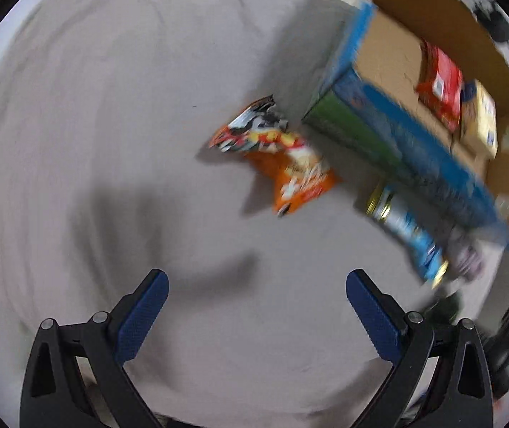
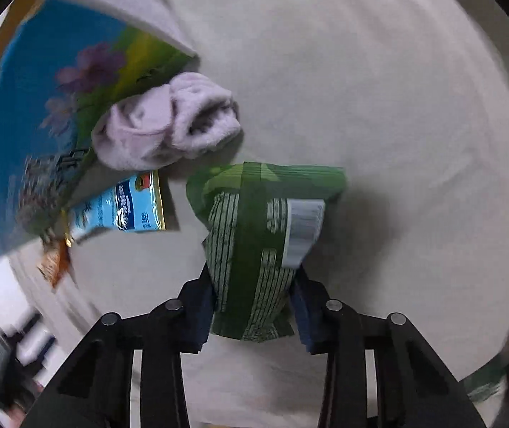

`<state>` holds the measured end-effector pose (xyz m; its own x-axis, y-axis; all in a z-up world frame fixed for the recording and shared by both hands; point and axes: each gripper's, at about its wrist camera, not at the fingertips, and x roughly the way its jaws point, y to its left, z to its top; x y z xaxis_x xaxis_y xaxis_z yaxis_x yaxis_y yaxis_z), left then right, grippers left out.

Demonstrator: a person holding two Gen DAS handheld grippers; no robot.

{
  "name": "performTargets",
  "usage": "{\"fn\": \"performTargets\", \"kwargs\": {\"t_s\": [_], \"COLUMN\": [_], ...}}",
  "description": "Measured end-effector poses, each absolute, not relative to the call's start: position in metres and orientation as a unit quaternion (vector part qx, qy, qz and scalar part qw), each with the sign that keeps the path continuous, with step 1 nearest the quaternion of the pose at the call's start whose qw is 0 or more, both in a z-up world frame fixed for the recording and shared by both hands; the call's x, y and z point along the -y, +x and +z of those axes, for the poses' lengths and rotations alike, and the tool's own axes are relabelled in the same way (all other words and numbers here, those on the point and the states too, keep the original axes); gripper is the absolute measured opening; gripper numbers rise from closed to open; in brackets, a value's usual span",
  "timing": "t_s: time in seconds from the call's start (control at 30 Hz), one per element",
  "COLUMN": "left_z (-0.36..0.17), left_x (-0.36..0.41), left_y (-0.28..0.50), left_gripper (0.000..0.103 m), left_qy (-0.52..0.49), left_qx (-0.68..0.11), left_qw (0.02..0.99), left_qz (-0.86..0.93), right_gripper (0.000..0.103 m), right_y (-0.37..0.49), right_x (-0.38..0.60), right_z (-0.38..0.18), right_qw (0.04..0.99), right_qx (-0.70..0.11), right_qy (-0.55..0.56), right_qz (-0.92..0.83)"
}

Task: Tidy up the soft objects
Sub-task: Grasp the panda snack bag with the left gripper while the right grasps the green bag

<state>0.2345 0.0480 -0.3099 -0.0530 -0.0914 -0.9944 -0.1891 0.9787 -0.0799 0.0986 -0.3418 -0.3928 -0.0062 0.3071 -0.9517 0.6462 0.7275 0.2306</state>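
Note:
My left gripper [image 1: 256, 287] is open and empty above the grey cloth, short of an orange snack bag [image 1: 283, 158] lying beside the cardboard box [image 1: 390, 53]. A light-blue packet [image 1: 406, 230] lies against the box's printed side. My right gripper [image 2: 254, 299] is shut on a green snack bag [image 2: 261, 228], held above the cloth. In the right wrist view a lilac rolled towel [image 2: 169, 121] rests against the box's printed side [image 2: 40, 107], with the light-blue packet [image 2: 122, 207] below it.
Inside the box lie a red packet [image 1: 440, 85] and a yellow packet [image 1: 479, 117]. Grey cloth [image 1: 111, 125] covers the surface. Dark equipment sits at the lower right edge [image 1: 504, 339] of the left wrist view.

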Motion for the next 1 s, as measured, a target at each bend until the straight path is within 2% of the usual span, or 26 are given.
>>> {"fn": "performTargets", "kwargs": {"t_s": [0.13,0.23,0.27,0.33,0.37,0.4,0.5,0.63,0.67,0.73,0.77,0.8,0.9,0.97,1.0], "left_z": [-0.335,-0.349,-0.353,-0.363,-0.367,-0.372,-0.378,-0.384,-0.386,-0.385,-0.386,-0.385,-0.376,-0.364,-0.359], "left_x": [-0.054,-0.054,-0.054,-0.055,-0.057,-0.061,-0.070,-0.077,-0.079,-0.083,-0.085,-0.087,-0.090,-0.096,-0.100], "left_y": [0.261,0.278,0.282,0.287,0.288,0.287,0.278,0.255,0.248,0.235,0.231,0.225,0.211,0.203,0.203], "left_gripper": [0.102,0.101,0.094,0.071,0.053,0.043,0.031,0.030,0.027,0.025,0.025,0.025,0.026,0.027,0.031], "left_qy": [-0.183,-0.182,-0.174,-0.158,-0.154,-0.152,-0.161,-0.115,-0.100,-0.075,-0.065,-0.065,-0.067,-0.078,-0.089], "left_qx": [-0.732,-0.730,-0.729,-0.734,-0.737,-0.741,-0.751,-0.758,-0.761,-0.756,-0.758,-0.759,-0.758,-0.760,-0.757], "left_qw": [0.656,0.659,0.662,0.660,0.658,0.654,0.639,0.638,0.637,0.645,0.643,0.641,0.641,0.640,0.642], "left_qz": [0.010,0.006,0.006,0.003,0.001,-0.003,-0.024,-0.068,-0.072,-0.084,-0.086,-0.091,-0.100,-0.086,-0.079], "right_gripper": [0.039,0.039,0.039,0.039,0.040,0.040,0.042,0.050,0.053,0.053,0.052,0.046,0.041,0.040,0.040], "right_y": [0.103,0.109,0.110,0.113,0.113,0.113,0.114,0.110,0.110,0.112,0.111,0.111,0.110,0.109,0.109], "right_x": [0.338,0.332,0.331,0.329,0.330,0.330,0.328,0.326,0.323,0.316,0.314,0.312,0.303,0.294,0.291], "right_z": [-0.383,-0.382,-0.384,-0.387,-0.387,-0.387,-0.388,-0.390,-0.392,-0.398,-0.401,-0.402,-0.402,-0.399,-0.397], "right_qw": [0.628,0.632,0.628,0.623,0.622,0.622,0.626,0.636,0.636,0.636,0.635,0.632,0.625,0.621,0.623], "right_qx": [-0.695,-0.700,-0.707,-0.715,-0.717,-0.718,-0.713,-0.710,-0.711,-0.715,-0.717,-0.721,-0.731,-0.739,-0.740], "right_qy": [0.316,0.295,0.287,0.280,0.275,0.271,0.275,0.263,0.259,0.249,0.245,0.239,0.228,0.223,0.219], "right_qz": [-0.147,-0.153,-0.152,-0.151,-0.152,-0.153,-0.156,-0.151,-0.150,-0.152,-0.152,-0.154,-0.149,-0.136,-0.130]}}
